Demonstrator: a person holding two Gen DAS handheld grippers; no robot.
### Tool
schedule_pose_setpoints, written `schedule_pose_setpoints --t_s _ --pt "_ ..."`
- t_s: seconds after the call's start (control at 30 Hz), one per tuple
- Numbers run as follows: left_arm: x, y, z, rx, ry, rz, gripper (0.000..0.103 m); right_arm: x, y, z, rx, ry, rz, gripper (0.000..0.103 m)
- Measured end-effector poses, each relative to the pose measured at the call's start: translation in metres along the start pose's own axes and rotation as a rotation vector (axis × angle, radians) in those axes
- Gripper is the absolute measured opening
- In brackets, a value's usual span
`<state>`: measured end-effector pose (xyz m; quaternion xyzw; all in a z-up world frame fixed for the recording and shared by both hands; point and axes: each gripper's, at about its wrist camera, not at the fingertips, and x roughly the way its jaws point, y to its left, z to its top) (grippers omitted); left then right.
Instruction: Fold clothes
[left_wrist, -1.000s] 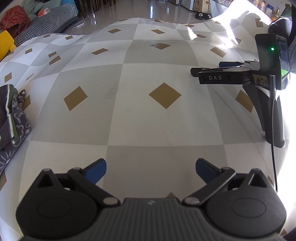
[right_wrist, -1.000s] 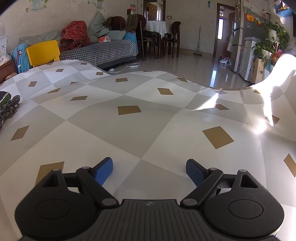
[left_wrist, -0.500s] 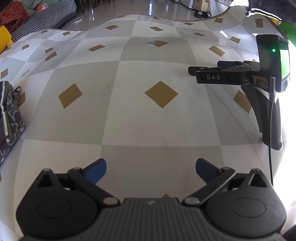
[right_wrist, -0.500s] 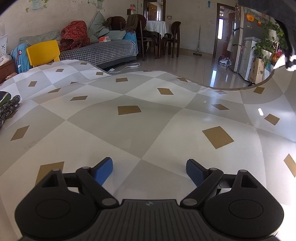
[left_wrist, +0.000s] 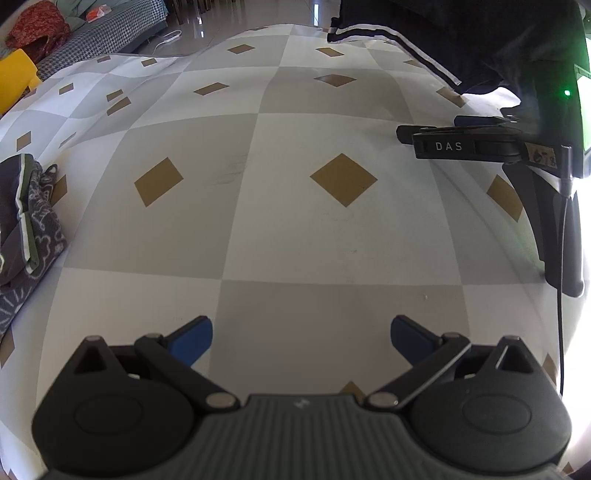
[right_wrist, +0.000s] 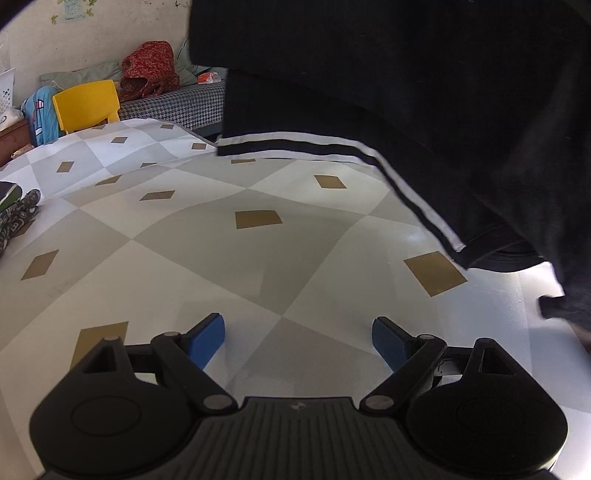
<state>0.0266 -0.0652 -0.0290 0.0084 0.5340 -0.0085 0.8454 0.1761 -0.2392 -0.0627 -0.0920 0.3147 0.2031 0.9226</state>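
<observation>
A black garment (right_wrist: 424, 92) with white stripes hangs over the checked surface (left_wrist: 295, 240); beside it, left gripper (left_wrist: 301, 338) and right gripper (right_wrist: 298, 338) fingers spread, empty.

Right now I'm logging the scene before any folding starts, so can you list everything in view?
black garment: one, black with white stripes along its edge, hanging over the far right of the table, in neither gripper
folded clothes: one pile, dark grey patterned with a green and white edge, at the table's left edge
tablecloth: one, white and grey checks with tan diamonds, covering the table
yellow chair: one, yellow, beyond the table at the left
sofa: one, houndstooth cover, behind the chair
red bundle: one, red, on the sofa
left gripper: black, blue pads, open, empty
right gripper: black, blue pads, open, empty
</observation>
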Motion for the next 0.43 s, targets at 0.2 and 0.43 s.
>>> schedule_pose_setpoints --t_s 0.2,0.43 --pt "0.0007 0.0045 -0.0018 -0.006 0.005 0.016 0.103 0.0008 0.0007 -0.0005 -0.002 0.004 0.003 0.090" --pt "-0.0021 0.0086 -0.0028 -0.011 0.000 0.016 0.103 0.0006 0.0012 -0.0020 -0.002 0.005 0.004 0.091"
